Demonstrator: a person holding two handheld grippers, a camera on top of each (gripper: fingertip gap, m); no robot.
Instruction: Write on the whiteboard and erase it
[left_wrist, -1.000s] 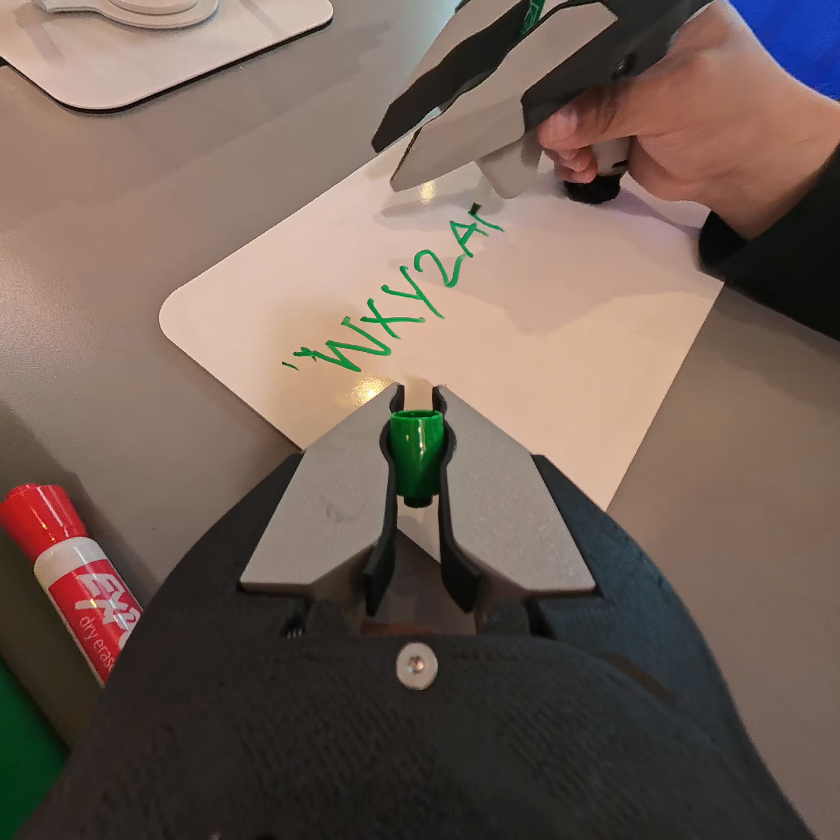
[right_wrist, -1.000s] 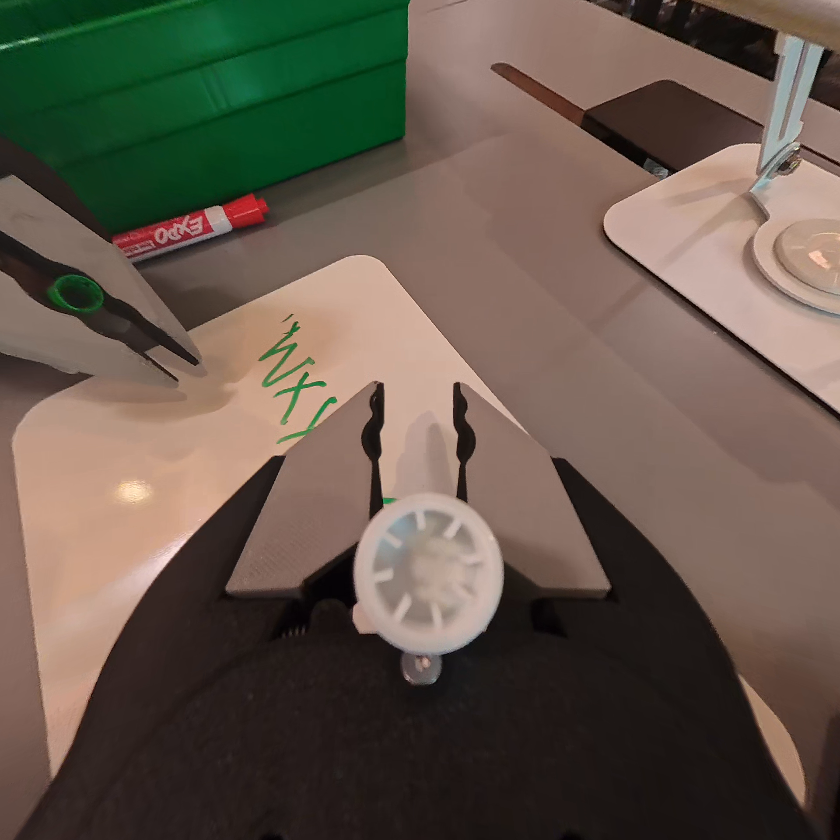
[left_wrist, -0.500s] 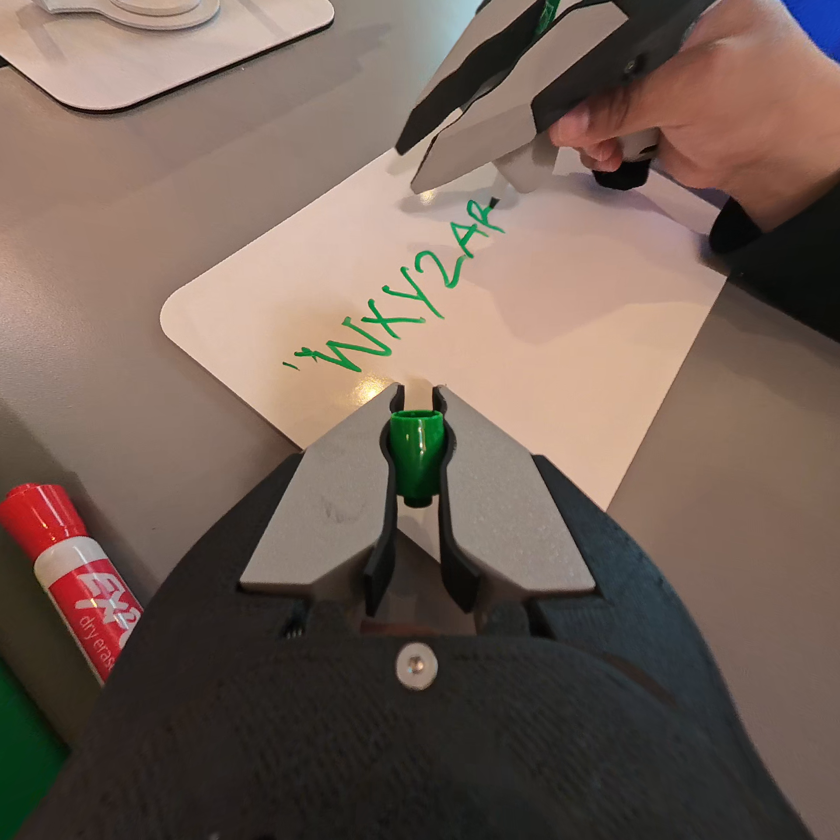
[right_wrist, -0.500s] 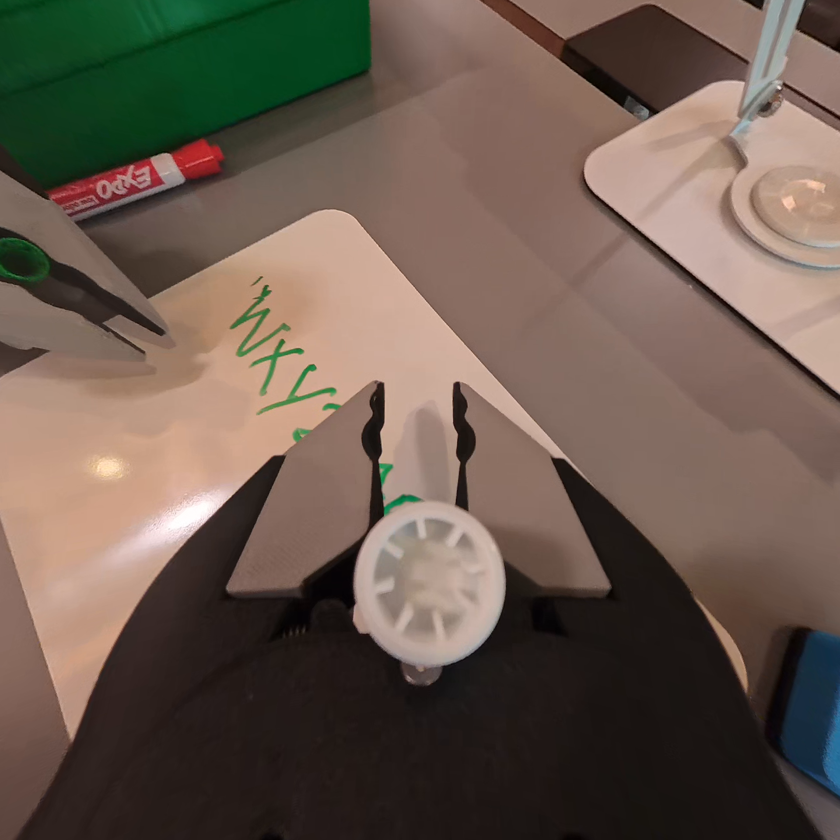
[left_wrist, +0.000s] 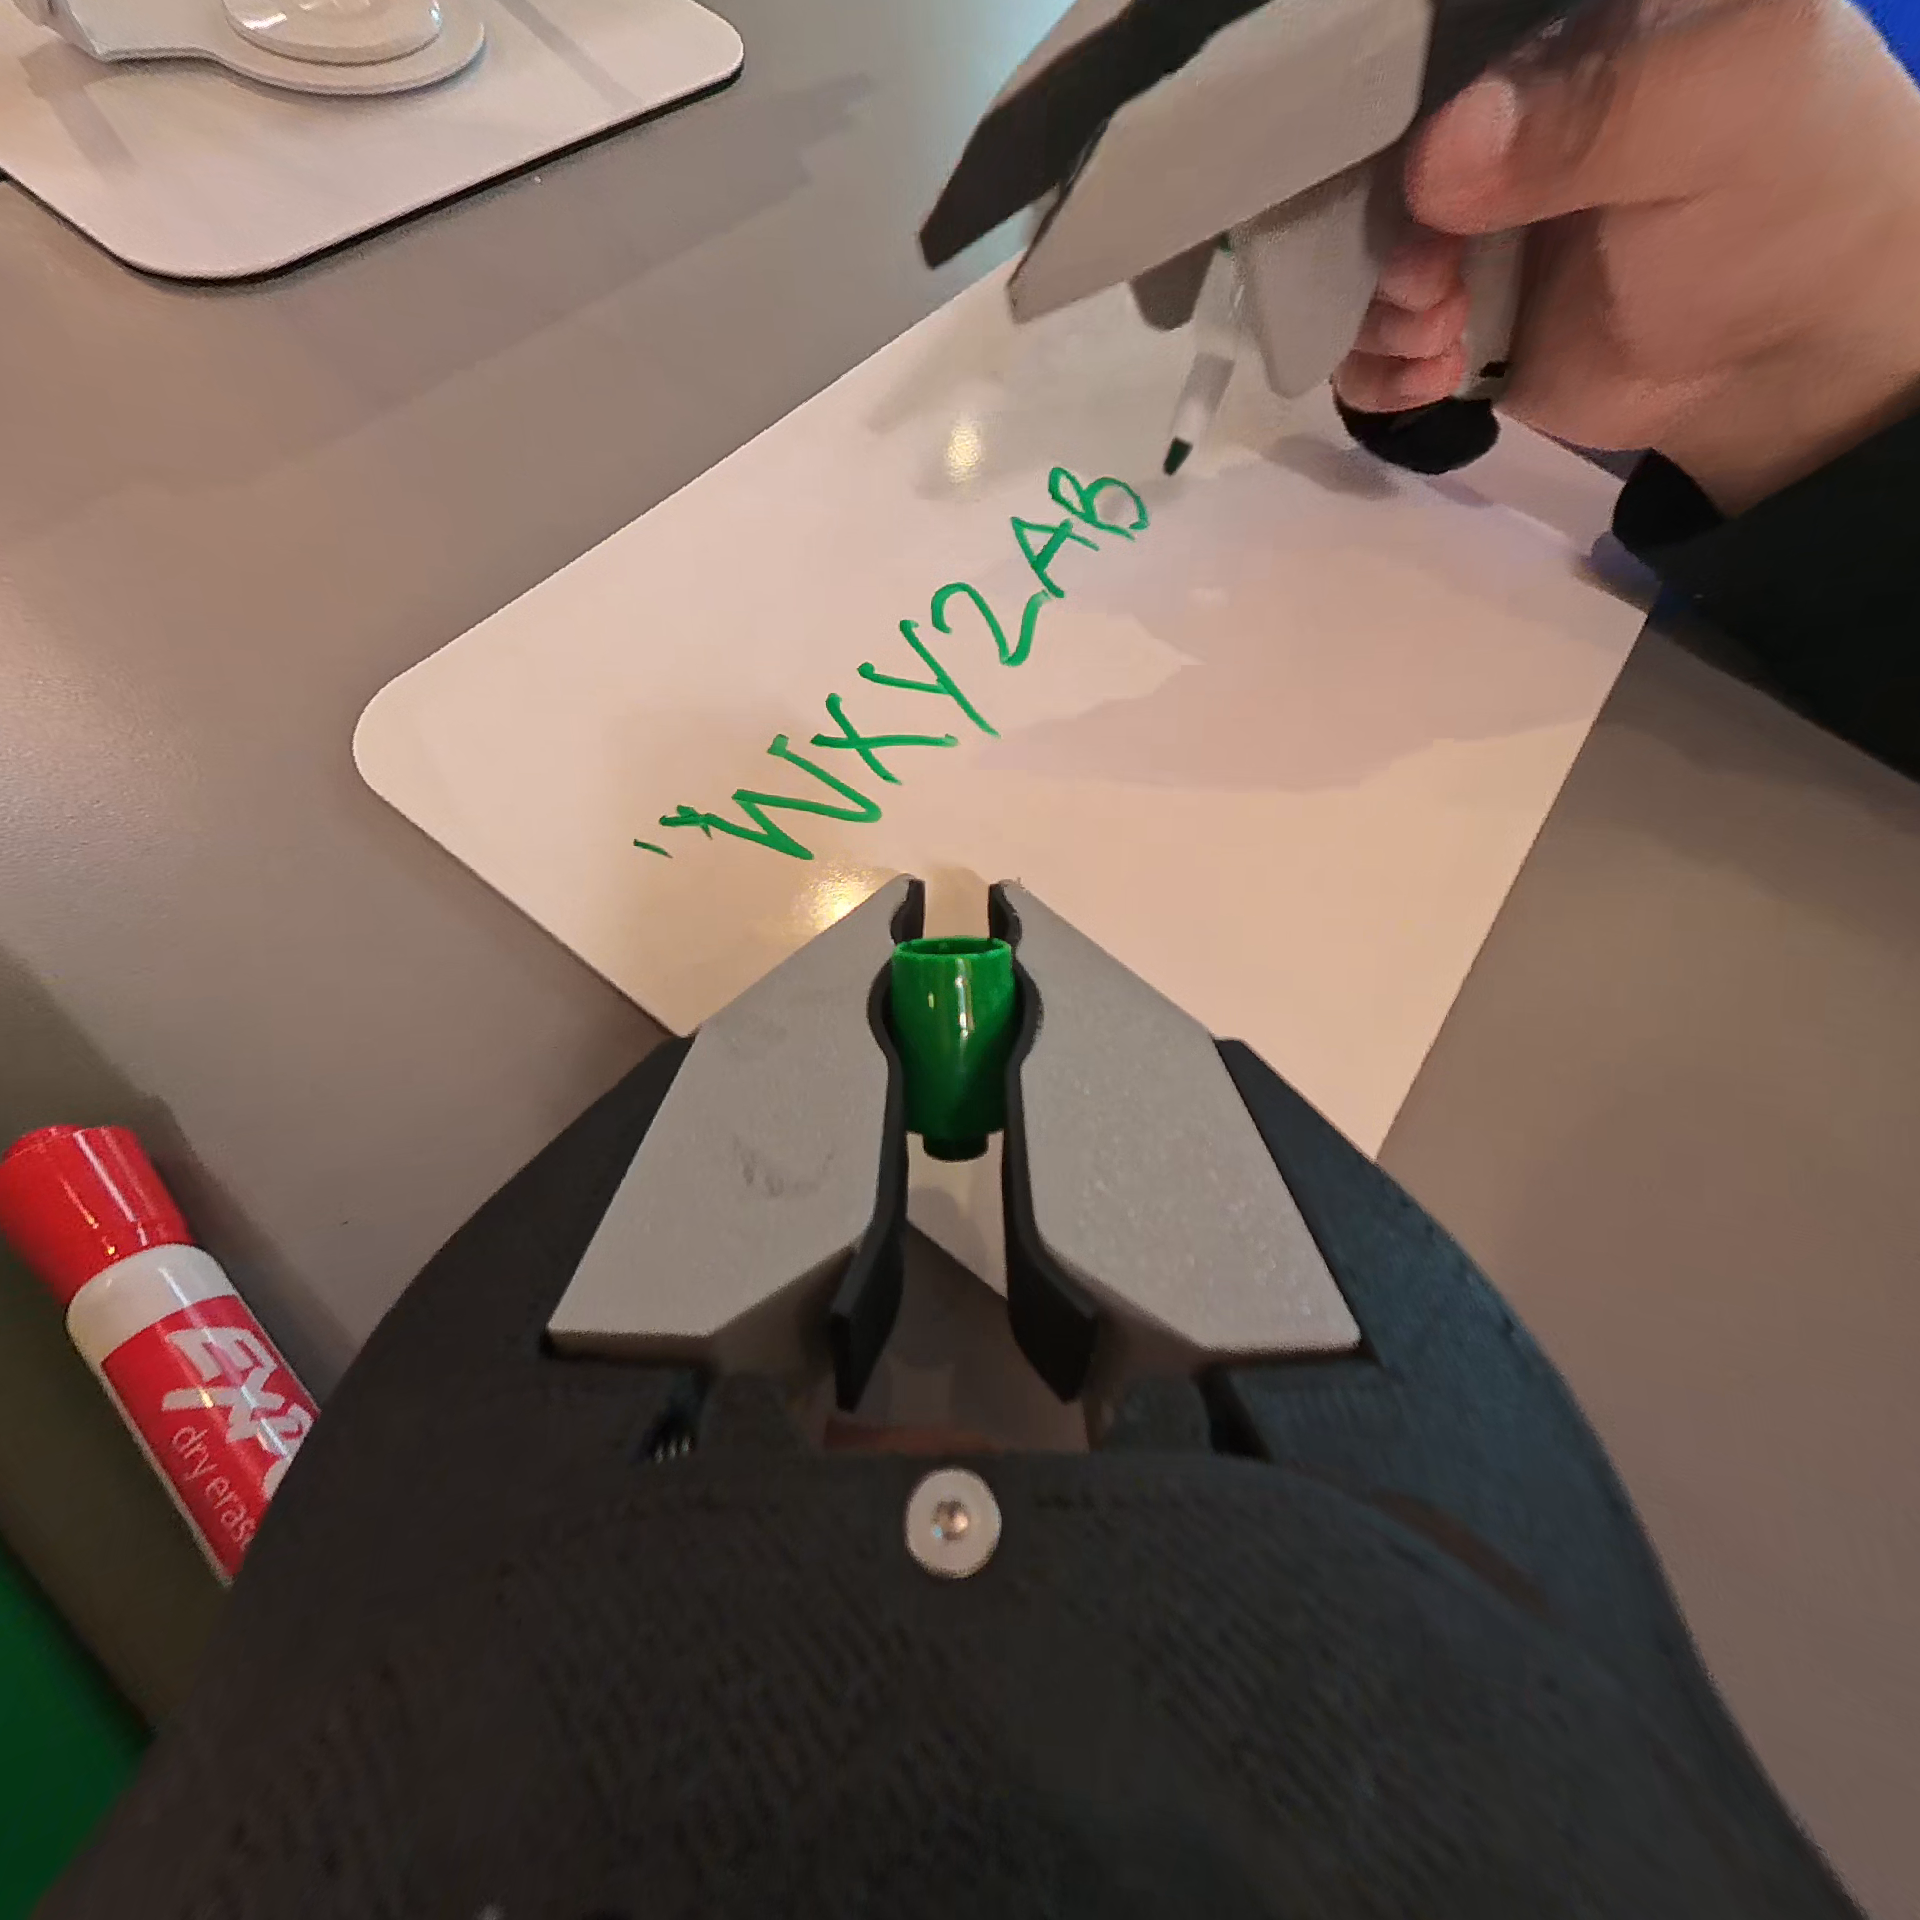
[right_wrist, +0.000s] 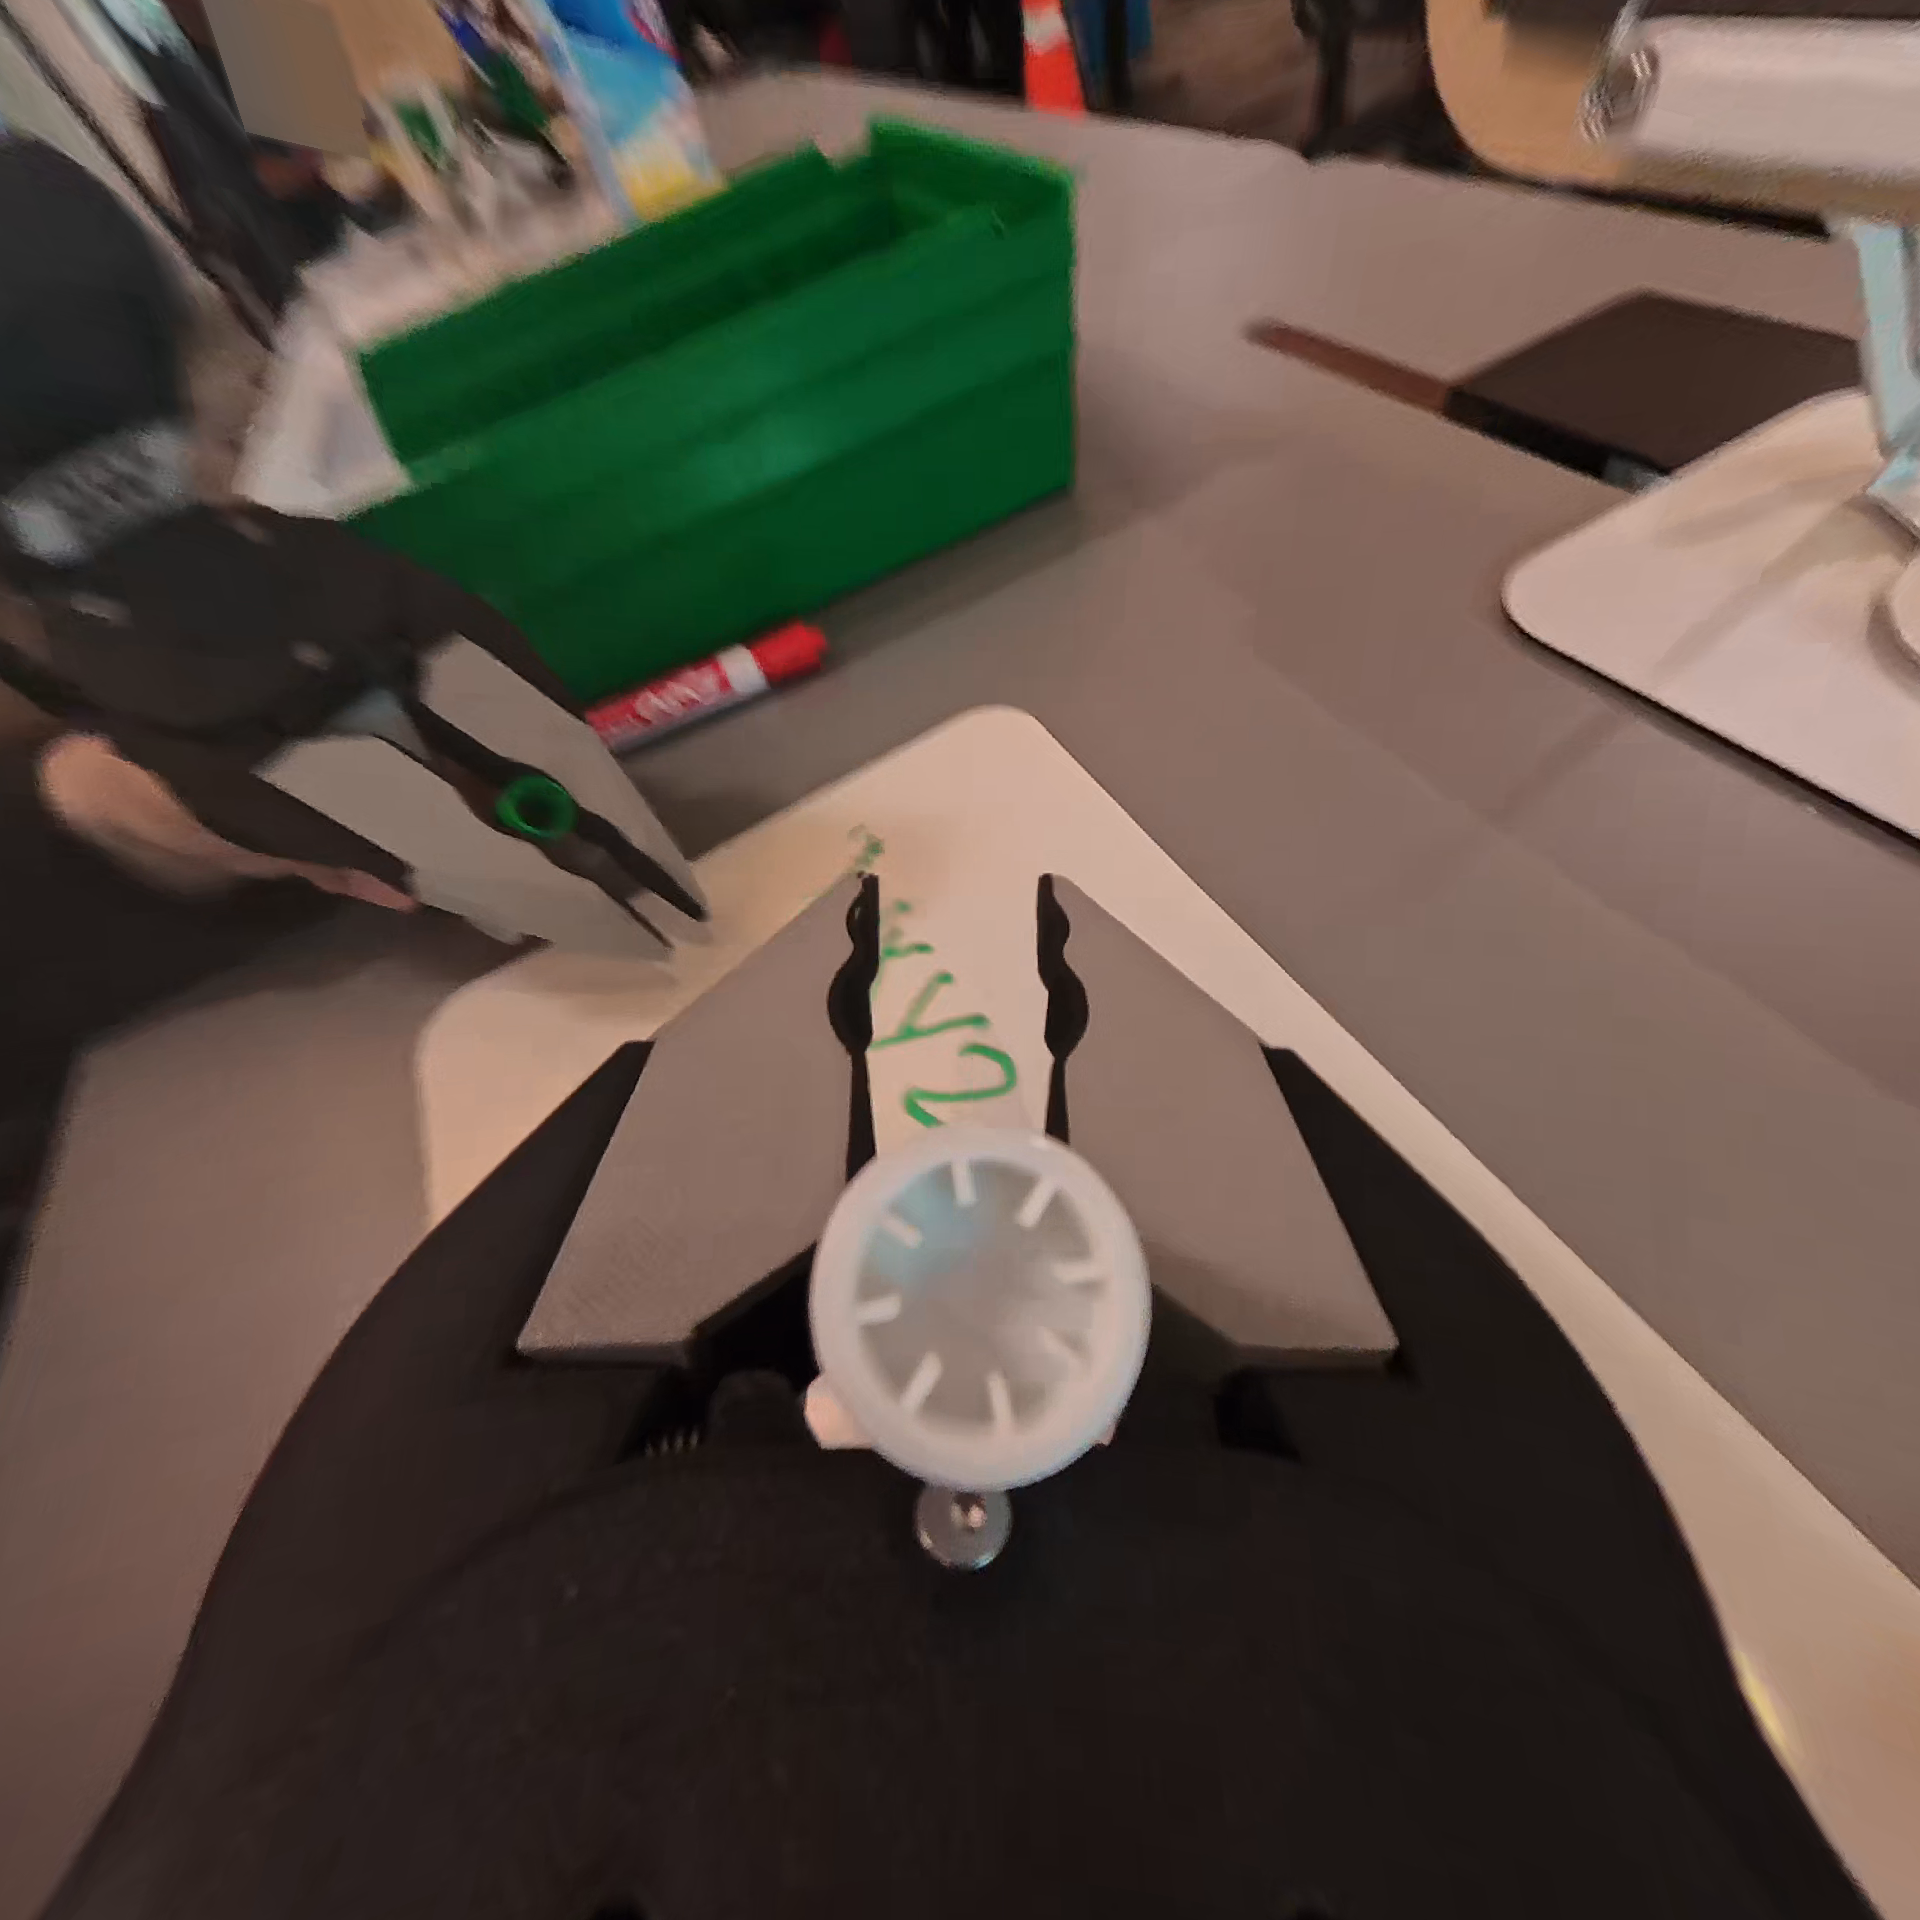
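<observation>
My right gripper (left_wrist: 1195, 249) clamps the marker (left_wrist: 1200, 400), tip just off the whiteboard (left_wrist: 1195, 831). At six o'clock, my left gripper (left_wrist: 954, 904) pinches the cap (left_wrist: 948, 1029), mouth facing twelve.

left gripper (left_wrist: 954, 902) jaws clamped, right gripper (right_wrist: 954, 902) jaws gripping, tilted down

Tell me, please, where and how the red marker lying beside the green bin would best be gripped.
Probably from above, across the red marker's white barrel mid-length: it lies flat on the table, long sides exposed, though the green bin sits close behind.
</observation>
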